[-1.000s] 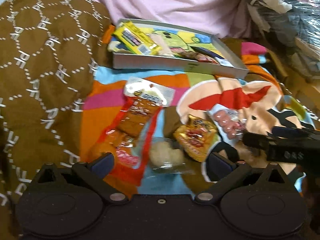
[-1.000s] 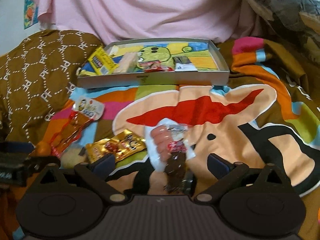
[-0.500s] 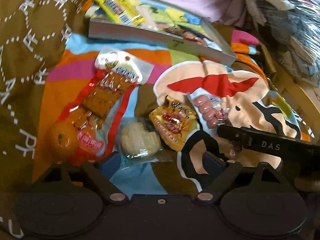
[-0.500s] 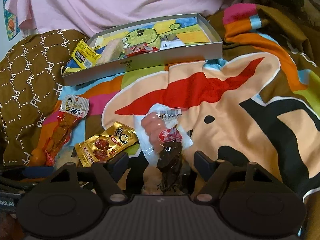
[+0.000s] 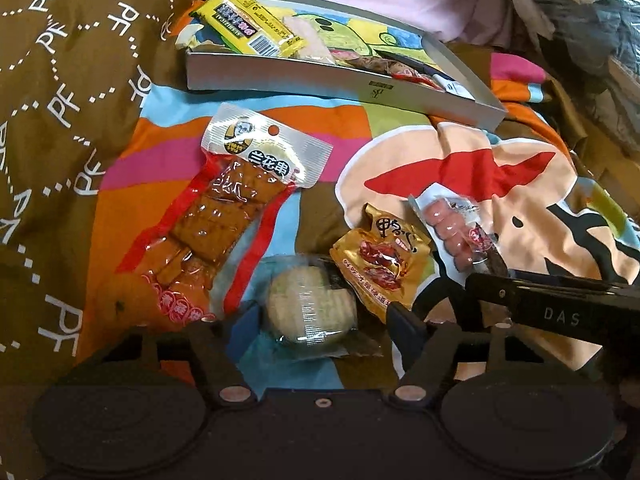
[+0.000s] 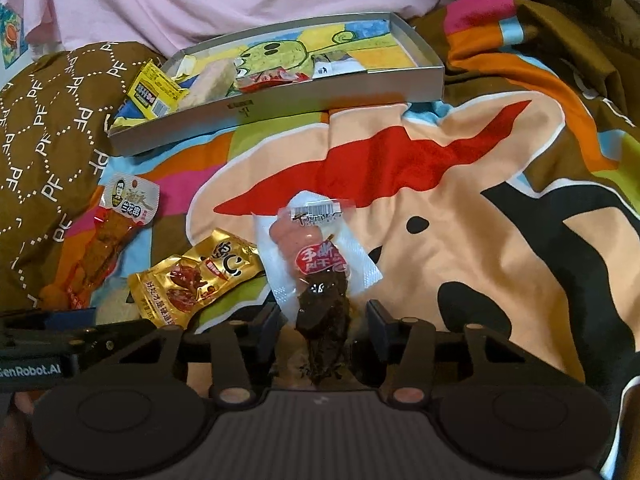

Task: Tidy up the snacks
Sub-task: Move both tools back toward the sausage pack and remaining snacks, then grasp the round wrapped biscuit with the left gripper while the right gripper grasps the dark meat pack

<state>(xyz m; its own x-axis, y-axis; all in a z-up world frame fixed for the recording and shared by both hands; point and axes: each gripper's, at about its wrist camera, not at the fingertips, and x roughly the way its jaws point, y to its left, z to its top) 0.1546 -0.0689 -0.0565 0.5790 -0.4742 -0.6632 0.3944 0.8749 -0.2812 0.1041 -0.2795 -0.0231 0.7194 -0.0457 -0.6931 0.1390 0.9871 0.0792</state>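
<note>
Closing in on two packets at once, which is where this could get messy. The left gripper (image 5: 318,322) has just been narrowing its jaws around the round pale cake in clear wrap (image 5: 311,307), which sits between the fingers low in the left wrist view; the pads look near it but I can't tell if they press yet. The right gripper (image 6: 322,316) has been narrowing too, about half wide, straddling the clear packet of pink sausage and dark dried meat (image 6: 316,256) without visibly pinching it.

Risks as I see them: the gold foil snack pouch (image 5: 380,268) lies touching the cake's wrap, so the left fingers could snag its corner and drag it along. The crinkly film may slip out of a shallow pinch. The two grippers sit just beside each other, so they could bump on lifting.

The target, the shallow grey cardboard tray with a cartoon liner (image 6: 340,92), sits farther back on the colourful blanket (image 6: 460,208), already holding a yellow packet (image 5: 248,26). The long red-edged tofu strip packet (image 5: 224,216) still waits outside.
</note>
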